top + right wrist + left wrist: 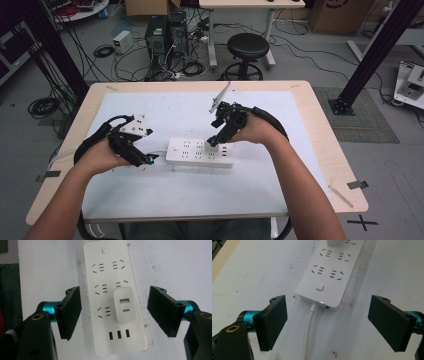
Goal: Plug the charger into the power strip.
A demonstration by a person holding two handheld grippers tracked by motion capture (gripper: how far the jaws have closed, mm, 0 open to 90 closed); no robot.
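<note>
White sheeting covers the wooden table (320, 130), and the long white plastic power strip (192, 151) lies mid-table, long axis left to right, cord end toward the left gripper (327, 322), which is spread wide. A white USB charger (124, 305) sits plugged in between the released right gripper (113, 312).

From my remote seat I see the wooden counter (320, 125) under a white mat (165, 195). Behind it stands a black round stool (247, 47), with computer towers (165, 35) and tangled cables (125, 60) on the grey floor (390, 165). A black cross of tape (362, 221) marks the floor at right.
</note>
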